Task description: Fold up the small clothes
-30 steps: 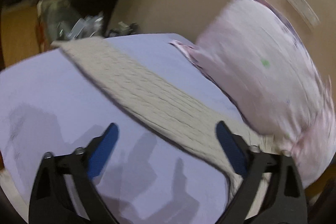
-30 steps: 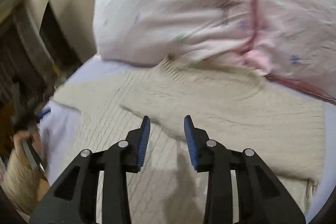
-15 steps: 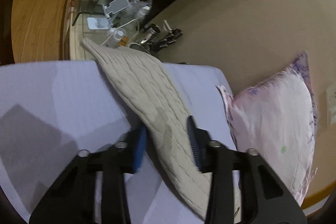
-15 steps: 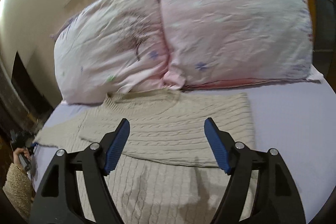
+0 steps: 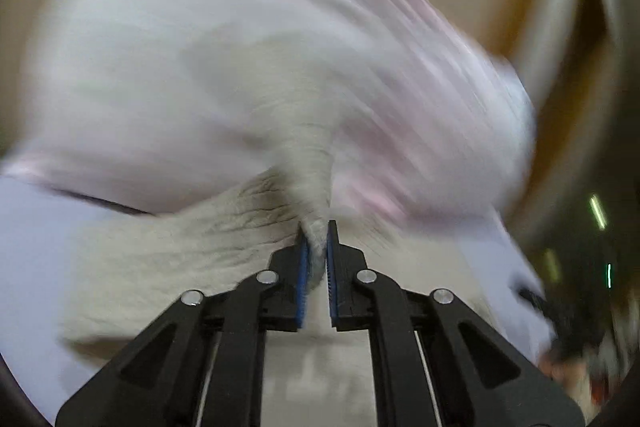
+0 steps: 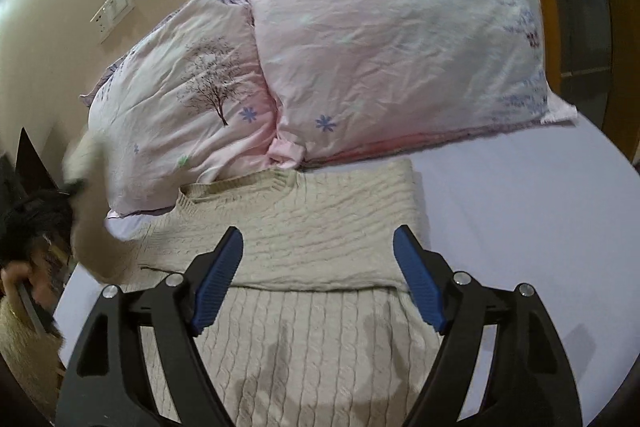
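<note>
Pinching a sleeve of the soft cream cable-knit sweater (image 6: 320, 239), my left hand-held gripper (image 5: 316, 247) is clamped on it. My right hand-held gripper (image 6: 320, 275) hangs wide apart above the sweater on the lilac bed sheet (image 6: 520, 219). It looks floppy; grab edges.

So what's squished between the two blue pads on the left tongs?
A bunched piece of the cream cable-knit sweater is pinched in the left tongs, its sleeve by the look of it. The left wrist view shows it, though blurred.
</note>
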### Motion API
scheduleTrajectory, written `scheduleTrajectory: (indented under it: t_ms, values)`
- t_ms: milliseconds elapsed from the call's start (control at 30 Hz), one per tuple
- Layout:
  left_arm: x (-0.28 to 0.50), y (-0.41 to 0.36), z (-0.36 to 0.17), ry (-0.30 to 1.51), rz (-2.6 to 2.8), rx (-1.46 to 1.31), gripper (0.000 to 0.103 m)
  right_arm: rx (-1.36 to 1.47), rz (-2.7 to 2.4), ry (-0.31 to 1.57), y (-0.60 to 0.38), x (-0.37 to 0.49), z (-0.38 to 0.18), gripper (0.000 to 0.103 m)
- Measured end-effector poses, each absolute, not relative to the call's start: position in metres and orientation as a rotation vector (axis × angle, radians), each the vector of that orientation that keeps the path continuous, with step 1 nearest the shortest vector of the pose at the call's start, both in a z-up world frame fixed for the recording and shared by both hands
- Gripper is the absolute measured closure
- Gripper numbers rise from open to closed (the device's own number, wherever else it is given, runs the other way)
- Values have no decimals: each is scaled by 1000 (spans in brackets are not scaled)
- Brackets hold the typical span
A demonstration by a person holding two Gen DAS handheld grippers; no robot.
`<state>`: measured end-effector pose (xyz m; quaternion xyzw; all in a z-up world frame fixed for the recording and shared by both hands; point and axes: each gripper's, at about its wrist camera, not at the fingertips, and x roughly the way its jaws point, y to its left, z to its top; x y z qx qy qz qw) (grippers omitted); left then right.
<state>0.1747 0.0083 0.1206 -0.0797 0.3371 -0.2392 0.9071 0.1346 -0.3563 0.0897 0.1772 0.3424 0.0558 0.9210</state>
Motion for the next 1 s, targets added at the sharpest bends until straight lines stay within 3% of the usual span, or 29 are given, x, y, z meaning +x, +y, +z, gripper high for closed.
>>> scheduleTrajectory:
  t_ms: [67, 133, 367, 500, 633, 833, 933, 967, 1000]
  values:
    - [176, -68, 82, 856, -620, -32, 96, 369, 106, 740, -360, 131, 85, 26]
    - [169, -85, 65, 916, -654, -4, 96, 372, 114, 750, -368, 120, 87, 26]
    - [95, 28, 97, 830, -626, -148, 94, 514, 292, 780, -415, 49, 91, 19]
    - [30, 102, 94, 830, -603, -261, 47, 673, 468, 854, -430, -2, 73, 19]
    - [-35, 157, 69, 869, -586, -422, 46, 747, 506, 977, -434, -47, 49, 21]
    - [-80, 190, 13, 943, -585, -614, 46, 930, 491, 1129, -434, -65, -12, 35]
    - [-74, 170, -15, 1009, -602, -623, 46, 1019, 550, 1137, -428, -62, -35, 50]
    - [-74, 167, -20, 1013, -614, -627, 46, 1044, 570, 1135, -425, -60, -42, 61]
    - [-73, 163, -23, 1015, -627, -637, 47, 1060, 585, 1137, -422, -59, -46, 78]
